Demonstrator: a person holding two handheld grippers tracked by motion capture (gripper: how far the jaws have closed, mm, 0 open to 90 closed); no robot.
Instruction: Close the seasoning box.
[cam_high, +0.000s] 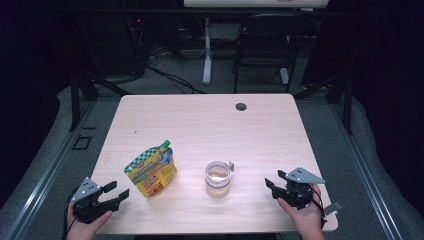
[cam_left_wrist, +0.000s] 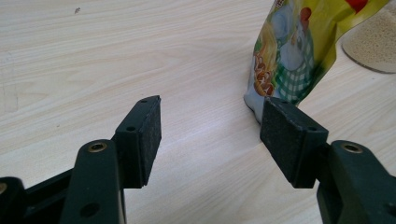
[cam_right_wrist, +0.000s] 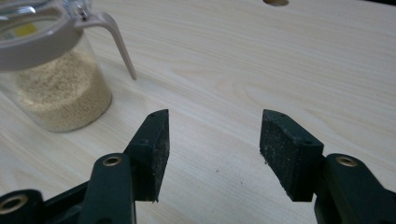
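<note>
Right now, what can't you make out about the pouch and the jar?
- Pouch: print too small in the high view; top and right side cut off by the edge in the left gripper view.
- Jar: left side and top cut off in the right gripper view; whether its lid is latched is unclear.

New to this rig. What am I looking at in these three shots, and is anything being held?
There is no robot arm here: a person holds a handheld two-jaw tool in each hand. The high view looks down on a light wooden table. The left tongs are at the bottom left and the right tongs at the bottom right.

The other two pictures come from cameras riding on the tools, each looking along its own black jaws: left tongs, right tongs.

On the table stand a yellow spouted food pouch with a green cap and a clear jar partly filled with pale grains. The jar's lid hangs open.

Both tongs are open and hold nothing. The left pair is near the pouch, the right pair near the jar.
</note>
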